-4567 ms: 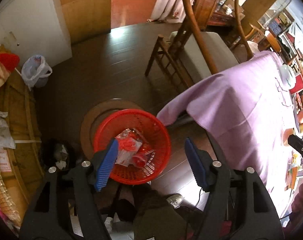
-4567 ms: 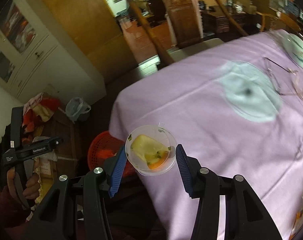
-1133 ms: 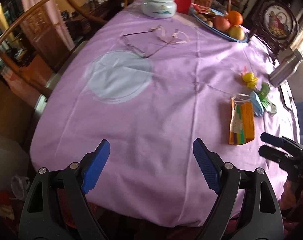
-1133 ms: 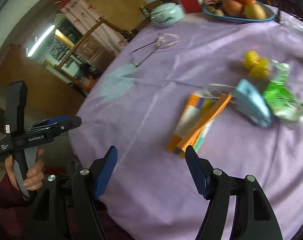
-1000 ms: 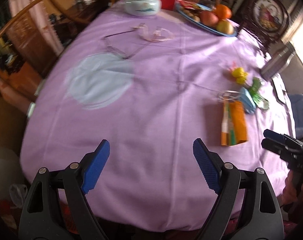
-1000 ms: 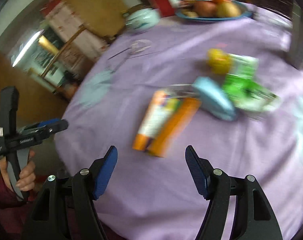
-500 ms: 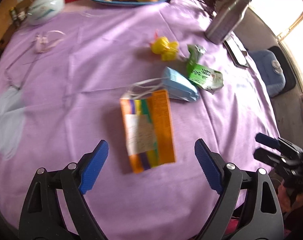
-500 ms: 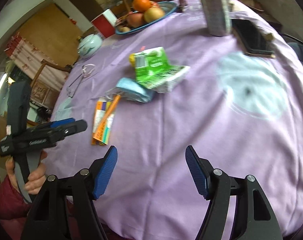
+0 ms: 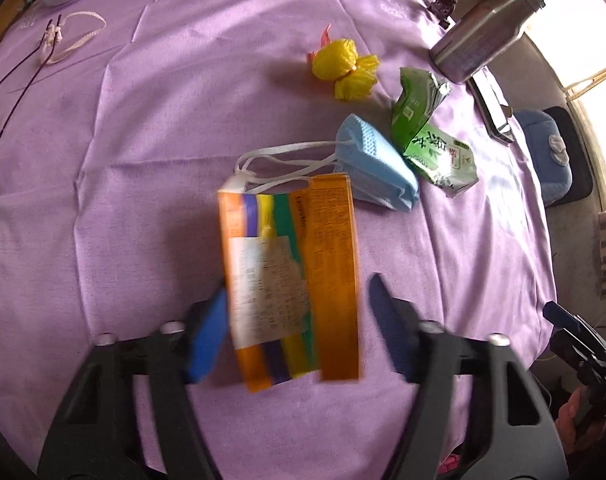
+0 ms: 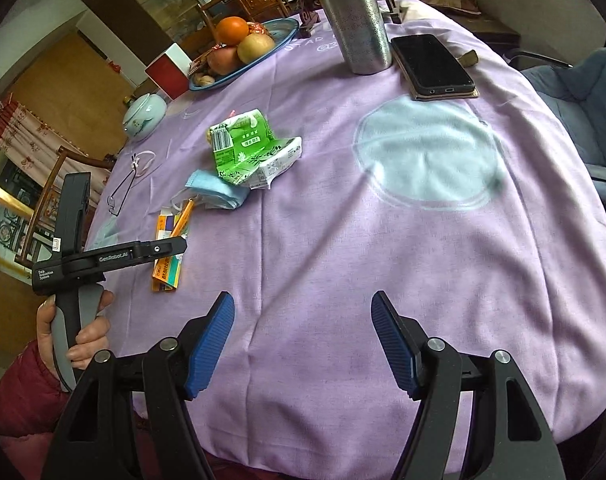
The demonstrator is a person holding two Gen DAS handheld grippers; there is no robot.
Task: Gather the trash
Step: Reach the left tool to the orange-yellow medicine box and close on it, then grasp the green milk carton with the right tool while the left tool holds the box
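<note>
A flat orange box with coloured stripes and a white label (image 9: 291, 280) lies on the purple tablecloth (image 9: 143, 184). My left gripper (image 9: 297, 332) hangs right over the box's near half with the box between its jaws. The jaws are closing; the right pad stands a little off the box's edge. A blue face mask (image 9: 377, 168) touches the box's far corner, with a crumpled green carton (image 9: 431, 136) and a yellow wrapper (image 9: 343, 66) beyond. My right gripper (image 10: 303, 344) is open over bare cloth near the table's front edge. In its view a hand holds the left gripper (image 10: 181, 246) over the box (image 10: 167, 274).
A steel bottle (image 10: 355, 20) and a phone (image 10: 431, 64) stand at the far right of the table. A fruit plate (image 10: 243, 48), a red box (image 10: 169, 72) and a lidded pot (image 10: 143, 114) line the back. Glasses (image 9: 15, 92) lie at the left.
My left gripper has swung over to the trash, come down over the orange box and narrowed its jaws around it. The right gripper has shifted sideways and stayed open.
</note>
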